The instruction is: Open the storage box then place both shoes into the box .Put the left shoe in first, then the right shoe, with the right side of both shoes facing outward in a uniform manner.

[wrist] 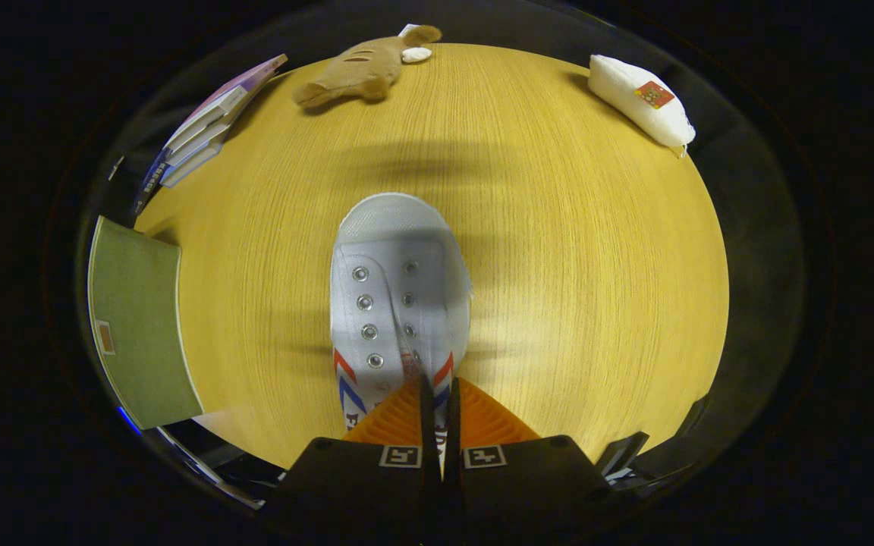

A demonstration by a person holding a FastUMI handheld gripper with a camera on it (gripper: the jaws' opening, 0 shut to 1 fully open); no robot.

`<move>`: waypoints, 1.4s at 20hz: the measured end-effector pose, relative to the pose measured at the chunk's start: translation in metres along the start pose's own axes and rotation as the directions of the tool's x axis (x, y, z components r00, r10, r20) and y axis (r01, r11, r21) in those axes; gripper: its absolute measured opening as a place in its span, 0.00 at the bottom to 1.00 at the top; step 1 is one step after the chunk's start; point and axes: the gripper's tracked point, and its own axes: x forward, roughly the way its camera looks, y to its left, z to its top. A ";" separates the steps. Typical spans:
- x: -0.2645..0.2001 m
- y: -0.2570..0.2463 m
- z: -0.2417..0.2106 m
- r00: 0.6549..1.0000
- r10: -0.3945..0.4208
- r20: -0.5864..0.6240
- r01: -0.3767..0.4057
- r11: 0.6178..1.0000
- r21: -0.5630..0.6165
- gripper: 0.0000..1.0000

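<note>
A white canvas shoe (399, 296) with metal eyelets and red and blue stripes points its toe away from me, over the wooden table (573, 250). My gripper (437, 387) is shut on the rear part of the shoe, with a thin strip of its upper pinched between the fingers (407, 413). Shadows on the wood lie apart from the shoe, so it seems to be held above the table. The green storage box (137, 318) stands to the left of the shoe at the table's edge; I cannot tell whether it is open.
A stack of books (205, 125) lies at the far left corner. A brown plush toy (361, 70) rests at the far edge. A white pouch with a red label (638, 98) sits at the far right.
</note>
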 end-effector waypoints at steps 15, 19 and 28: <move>-0.097 0.066 0.000 0.960 0.258 0.110 -0.274 0.945 0.176 0.05; -0.146 0.121 0.019 0.926 0.341 0.161 -0.362 0.923 0.130 0.05; -0.220 0.282 0.030 0.835 0.535 0.132 -0.544 0.838 0.047 0.05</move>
